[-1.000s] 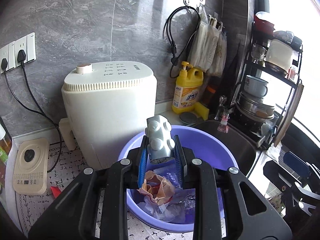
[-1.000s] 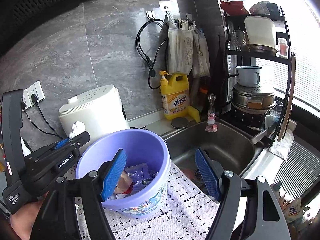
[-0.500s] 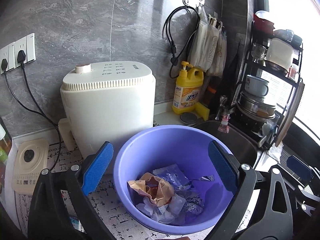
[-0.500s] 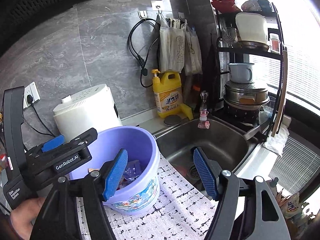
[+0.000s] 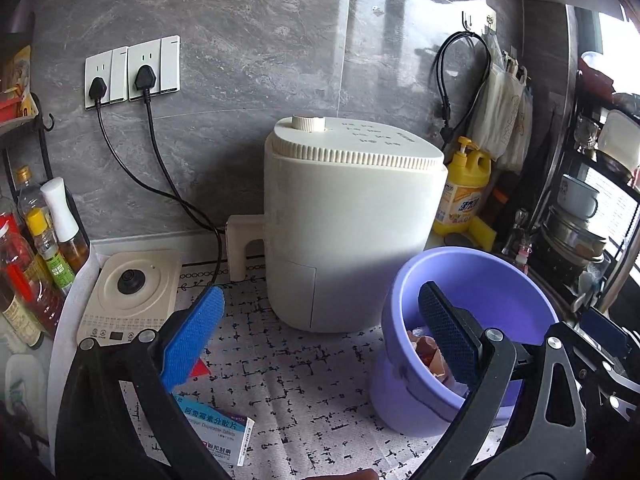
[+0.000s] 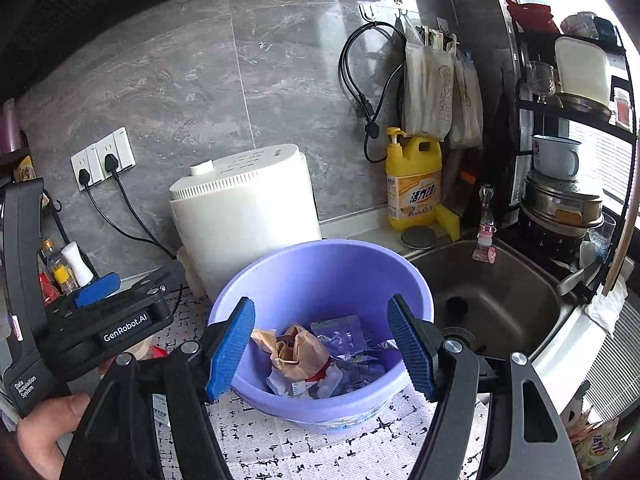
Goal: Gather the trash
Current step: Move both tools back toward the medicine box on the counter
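A purple basin (image 6: 320,272) stands on the patterned mat and holds crumpled brown paper (image 6: 296,352), clear wrappers and foil. My right gripper (image 6: 320,348) hangs open just in front of it, the basin showing between its blue pads, nothing gripped. My left gripper (image 5: 320,336) is wide open and empty, left of the basin (image 5: 500,288), over the mat. One of its pads (image 6: 98,283) shows at the left of the right wrist view, with a hand (image 6: 40,432) below it. A white and blue medicine box (image 5: 216,428) and a red scrap (image 5: 199,369) lie on the mat under the left finger.
A cream air fryer (image 5: 352,220) stands behind the basin, its cords (image 5: 160,184) running to the wall sockets. A small cream appliance (image 5: 128,292) and oil bottles (image 5: 36,248) are at the left. A yellow detergent bottle (image 6: 414,184), sink (image 6: 492,304) and dish rack (image 6: 560,200) are to the right.
My left gripper opened and let go of the grey knobbed item it held over the basin, then swung left toward the mat. My right gripper turned to face the basin.
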Action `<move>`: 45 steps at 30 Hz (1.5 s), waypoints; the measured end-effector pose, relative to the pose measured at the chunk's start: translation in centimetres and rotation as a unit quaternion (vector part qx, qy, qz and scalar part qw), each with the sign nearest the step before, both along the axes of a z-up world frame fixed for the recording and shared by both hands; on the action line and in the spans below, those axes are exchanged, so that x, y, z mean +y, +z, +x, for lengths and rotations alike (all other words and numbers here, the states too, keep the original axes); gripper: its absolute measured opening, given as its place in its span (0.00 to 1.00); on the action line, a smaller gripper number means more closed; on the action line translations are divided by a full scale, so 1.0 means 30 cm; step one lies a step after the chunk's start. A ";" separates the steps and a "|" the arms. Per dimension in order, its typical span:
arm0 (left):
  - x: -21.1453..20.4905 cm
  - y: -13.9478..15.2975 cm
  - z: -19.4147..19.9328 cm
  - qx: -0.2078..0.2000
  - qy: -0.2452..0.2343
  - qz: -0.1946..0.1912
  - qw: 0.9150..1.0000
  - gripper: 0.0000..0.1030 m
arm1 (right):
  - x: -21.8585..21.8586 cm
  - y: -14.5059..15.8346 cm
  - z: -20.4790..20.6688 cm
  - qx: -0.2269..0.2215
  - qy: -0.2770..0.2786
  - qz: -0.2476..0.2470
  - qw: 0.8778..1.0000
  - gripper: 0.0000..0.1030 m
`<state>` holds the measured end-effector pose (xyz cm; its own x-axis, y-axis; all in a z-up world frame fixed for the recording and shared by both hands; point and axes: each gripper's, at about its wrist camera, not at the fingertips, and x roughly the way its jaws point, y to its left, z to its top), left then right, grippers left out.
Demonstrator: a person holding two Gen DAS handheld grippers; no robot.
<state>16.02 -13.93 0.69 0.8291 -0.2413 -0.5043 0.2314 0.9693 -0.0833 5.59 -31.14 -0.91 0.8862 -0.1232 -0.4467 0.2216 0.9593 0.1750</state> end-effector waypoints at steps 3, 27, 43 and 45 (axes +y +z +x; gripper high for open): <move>0.084 0.000 0.000 0.000 0.034 0.003 0.999 0.94 | 0.056 -0.003 0.040 0.001 0.030 0.000 1.000 0.66; 0.614 -0.098 -0.134 0.045 0.250 0.010 0.967 0.94 | 0.538 -0.097 0.237 0.035 0.262 -0.028 0.964 0.82; 0.678 -0.344 -0.153 0.123 0.303 -0.009 0.945 0.94 | 0.641 -0.350 0.302 0.118 0.361 -0.072 0.922 0.92; 0.673 -0.370 -0.148 0.126 0.305 -0.013 0.944 0.94 | 0.653 -0.374 0.309 0.125 0.377 -0.081 0.914 0.92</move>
